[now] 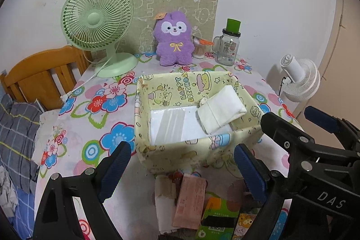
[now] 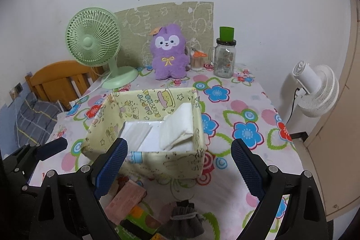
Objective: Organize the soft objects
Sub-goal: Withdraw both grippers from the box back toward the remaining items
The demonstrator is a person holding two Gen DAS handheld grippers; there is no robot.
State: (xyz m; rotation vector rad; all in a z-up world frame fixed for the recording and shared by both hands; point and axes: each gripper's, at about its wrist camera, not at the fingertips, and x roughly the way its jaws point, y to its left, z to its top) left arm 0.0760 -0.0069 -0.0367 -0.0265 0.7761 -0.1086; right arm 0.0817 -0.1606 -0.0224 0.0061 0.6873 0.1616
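Observation:
A yellow cartoon-print fabric box (image 1: 195, 151) (image 2: 166, 164) stands mid-table. Inside it lie a cream drawstring pouch (image 1: 221, 110) (image 2: 178, 127) and a clear-wrapped tissue pack (image 1: 173, 125) (image 2: 137, 133). In front of the box lie a pink tissue pack (image 1: 190, 201) (image 2: 124, 200), a green pack (image 1: 217, 219) (image 2: 137, 220), a white pack (image 1: 165, 206) and a grey drawstring pouch (image 2: 185, 220). My left gripper (image 1: 182, 168) is open just before the box, holding nothing. My right gripper (image 2: 178, 167) is open too, also empty, near the box's front wall.
At the back of the flowered tablecloth (image 1: 90, 118) stand a green desk fan (image 1: 96, 21), a purple plush bunny (image 1: 173, 37), a cotton-swab jar (image 1: 199, 48) and a glass mug jar with green lid (image 1: 227, 44). A white fan (image 2: 315, 89) stands right, a wooden headboard (image 1: 42, 75) left.

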